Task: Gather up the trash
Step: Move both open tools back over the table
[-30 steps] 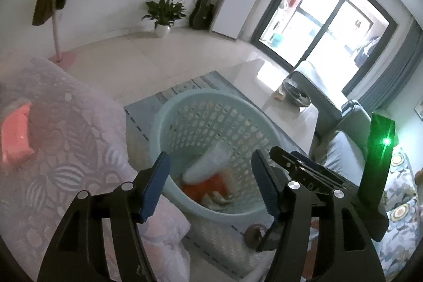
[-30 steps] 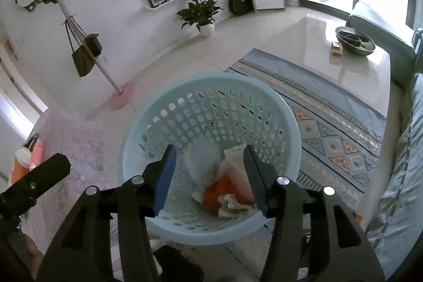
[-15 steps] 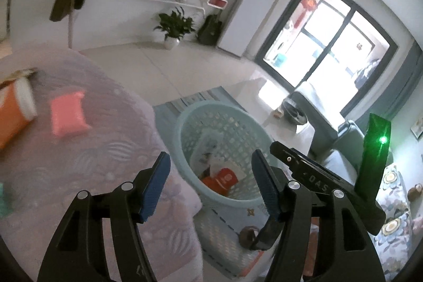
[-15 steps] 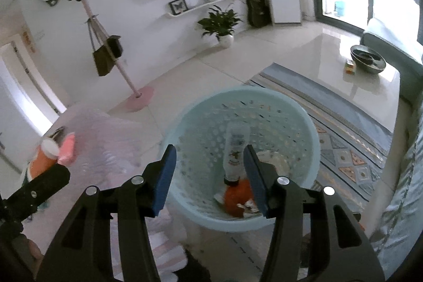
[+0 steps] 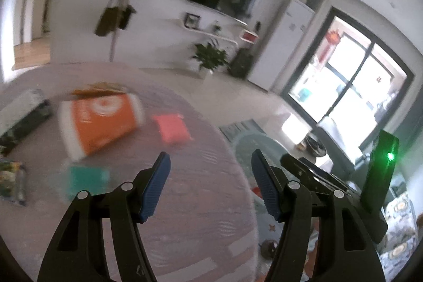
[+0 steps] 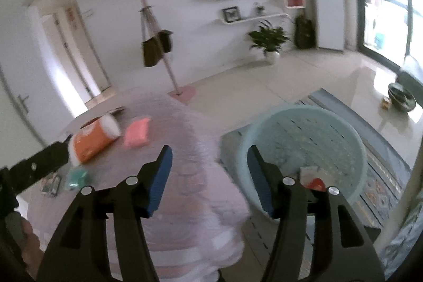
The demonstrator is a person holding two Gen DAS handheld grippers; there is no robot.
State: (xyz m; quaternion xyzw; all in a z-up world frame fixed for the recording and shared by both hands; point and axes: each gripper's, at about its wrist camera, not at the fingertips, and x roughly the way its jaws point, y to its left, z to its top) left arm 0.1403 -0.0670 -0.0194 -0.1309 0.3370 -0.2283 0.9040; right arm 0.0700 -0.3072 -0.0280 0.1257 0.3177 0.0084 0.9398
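Two pairs of fingers, both mine, both parted with nothing between the pads: my left fingers [image 5: 210, 185] hang over the bench, and my right fingers [image 6: 208, 180], whose jaws have just been opening a little wider, hang over its right edge.

Judging by that, I am between drops: one piece is done with and I am swinging toward the next. The basket [image 6: 354, 139] stands on the rug to the right of the bench [image 5: 201, 223], with white and red scraps lying in its bottom.

Out past my left fingers, on the pink cloth, the trash waits. I count one orange cup [image 5: 101, 126] lying on its side at far left, one pink packet [image 5: 173, 127] just right of it, and one teal packet [image 5: 87, 177] nearer to me. At the left edge lie one dark box [image 5: 25, 112] and one printed wrapper [image 5: 10, 180], both too blurred to name better. That makes five pieces I can see.

The next move, I reckon, calls for picking one target. The pink packet is the closest straight ahead. It lies flat, so I would come down over it, straddle it, and close low against the cloth without pinching the cloth itself.
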